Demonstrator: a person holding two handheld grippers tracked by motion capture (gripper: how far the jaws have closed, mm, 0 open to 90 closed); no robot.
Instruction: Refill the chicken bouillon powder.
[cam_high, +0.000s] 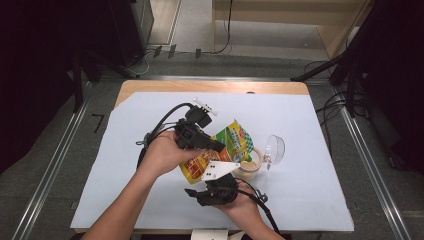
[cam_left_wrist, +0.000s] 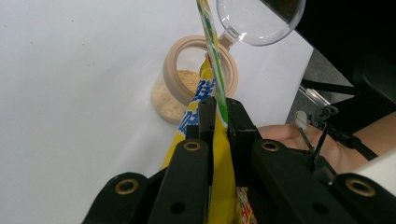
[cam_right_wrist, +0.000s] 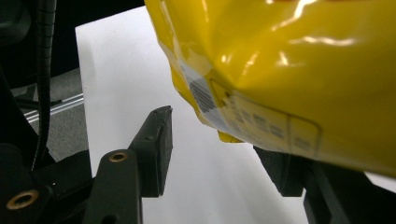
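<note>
A shiny yellow bag (cam_high: 227, 150) with green and red print is up in the air, tipped over a small round jar (cam_high: 248, 167). The left claw (cam_left_wrist: 217, 114) pinches the bag's thin edge. The jar is beige with sandy powder inside. It stands on the white bench (cam_high: 125, 165), and its clear lid (cam_high: 274, 149) hangs open at the side

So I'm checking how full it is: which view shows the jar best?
The left gripper view: the jar stands open, with beige powder low inside, behind the yellow pouch. The high view shows it small, partly hidden by the pouch. In the right gripper view the pouch blocks the sight ahead.
</note>
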